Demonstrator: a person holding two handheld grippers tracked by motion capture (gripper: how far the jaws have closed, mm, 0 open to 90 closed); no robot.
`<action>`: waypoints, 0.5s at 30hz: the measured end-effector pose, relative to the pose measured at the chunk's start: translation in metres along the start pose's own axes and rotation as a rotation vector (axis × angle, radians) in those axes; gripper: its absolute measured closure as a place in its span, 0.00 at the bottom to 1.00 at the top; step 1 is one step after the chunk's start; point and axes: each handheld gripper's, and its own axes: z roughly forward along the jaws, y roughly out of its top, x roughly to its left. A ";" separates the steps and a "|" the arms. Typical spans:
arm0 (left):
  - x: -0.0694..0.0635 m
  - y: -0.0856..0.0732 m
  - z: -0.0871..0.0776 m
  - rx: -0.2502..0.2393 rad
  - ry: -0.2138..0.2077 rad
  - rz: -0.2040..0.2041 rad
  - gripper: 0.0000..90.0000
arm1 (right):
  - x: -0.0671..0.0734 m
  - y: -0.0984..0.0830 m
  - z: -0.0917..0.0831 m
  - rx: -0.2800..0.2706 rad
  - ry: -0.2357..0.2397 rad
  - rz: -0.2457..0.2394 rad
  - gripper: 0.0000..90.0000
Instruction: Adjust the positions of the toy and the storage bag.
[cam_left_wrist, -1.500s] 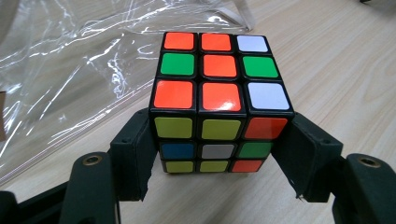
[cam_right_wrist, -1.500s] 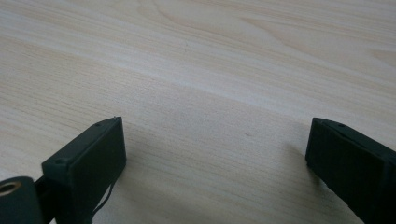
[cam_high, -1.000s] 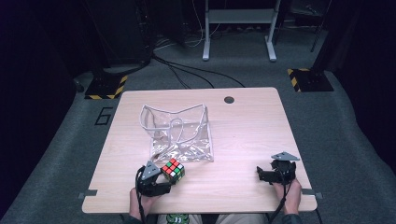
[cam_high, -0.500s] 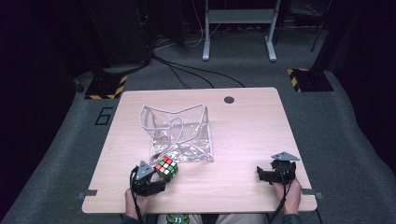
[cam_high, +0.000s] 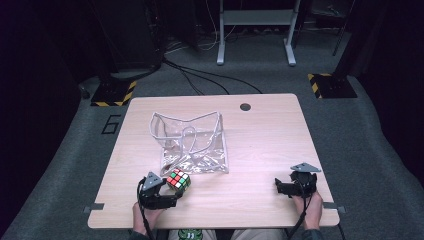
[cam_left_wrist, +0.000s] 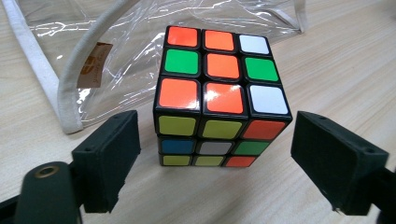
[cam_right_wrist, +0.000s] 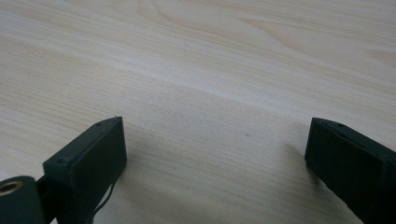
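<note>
A scrambled colour cube (cam_high: 178, 180) rests on the wooden table (cam_high: 270, 135) near its front left edge, just in front of a clear plastic bag (cam_high: 192, 142). In the left gripper view the cube (cam_left_wrist: 219, 93) stands between the jaws of my left gripper (cam_left_wrist: 217, 126) with a gap on each side. The jaws have just been opening, and the pads (cam_left_wrist: 114, 149) do not touch it. From above, my left gripper (cam_high: 172, 187) lies on the table beside the cube. My right gripper (cam_high: 279, 187) rests at the front right, open (cam_right_wrist: 215, 126) over bare wood.
The white-trimmed clear bag (cam_left_wrist: 93, 46) lies crumpled and open at mid-table. A round cable hole (cam_high: 245, 106) sits near the far edge. Beyond the table are grey carpet, cables and metal stand legs (cam_high: 255, 40).
The left gripper's jaws have spread apart and let go of the cube, which shifted slightly left and now sits on the table. The right gripper has not moved.
</note>
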 end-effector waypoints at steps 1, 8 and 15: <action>0.001 0.001 -0.002 -0.001 -0.003 0.000 0.16 | 0.000 0.000 0.000 0.001 -0.001 0.002 0.05; 0.009 0.002 -0.013 -0.026 -0.002 -0.029 0.09 | 0.000 0.000 0.000 -0.001 -0.003 0.001 0.05; 0.023 -0.002 -0.021 -0.037 0.020 -0.084 0.09 | 0.000 0.000 0.000 0.000 -0.001 0.002 0.05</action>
